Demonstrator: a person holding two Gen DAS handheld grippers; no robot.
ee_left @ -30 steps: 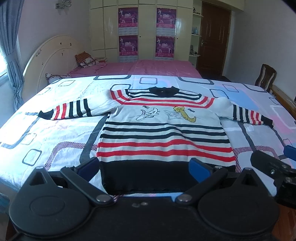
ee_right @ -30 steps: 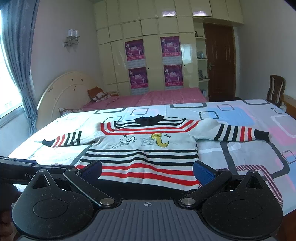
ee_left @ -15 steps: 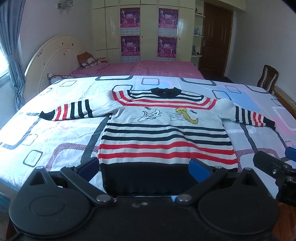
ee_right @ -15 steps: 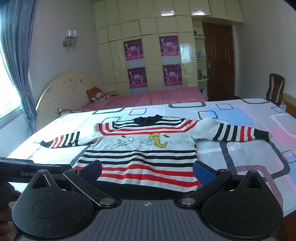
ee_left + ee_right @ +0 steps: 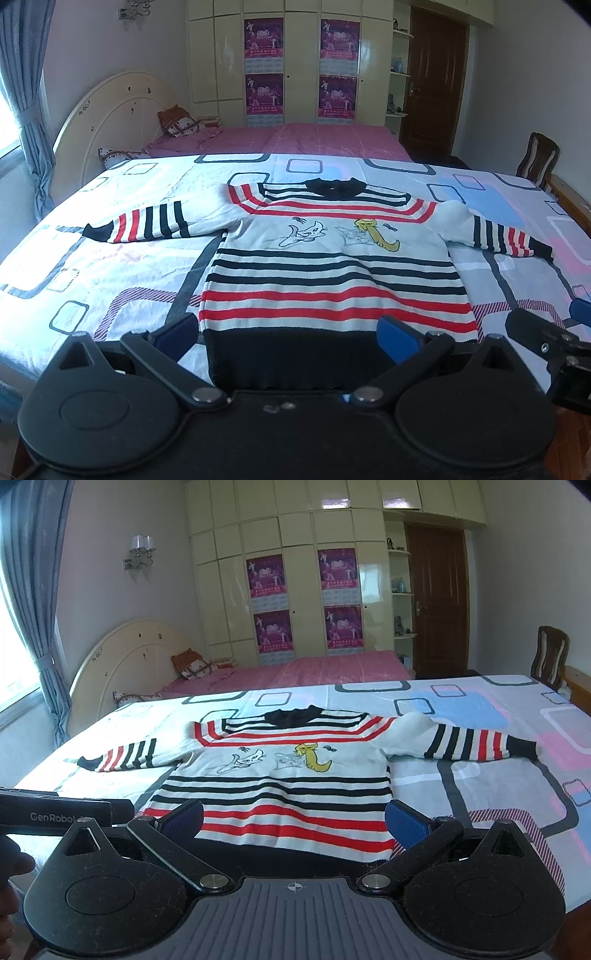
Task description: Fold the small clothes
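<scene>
A small striped sweater (image 5: 332,273) lies flat, face up, on the bed, sleeves spread to both sides, black hem nearest me. It has red and black stripes and cartoon figures on the chest. It also shows in the right wrist view (image 5: 288,786). My left gripper (image 5: 290,332) is open and empty, held just before the black hem. My right gripper (image 5: 293,821) is open and empty, near the hem's right part. The right gripper's body shows at the right edge of the left wrist view (image 5: 546,339).
The bed sheet (image 5: 110,273) has a pattern of rounded squares. A pink bed (image 5: 295,140) with pillows and a cream headboard (image 5: 107,118) stands behind. A wardrobe, a brown door (image 5: 436,77) and a wooden chair (image 5: 537,158) lie at the back and right.
Both grippers have risen slightly and tilted up, so the sweater sits a little lower in both views. The jaws stay open. The sweater has not moved.
</scene>
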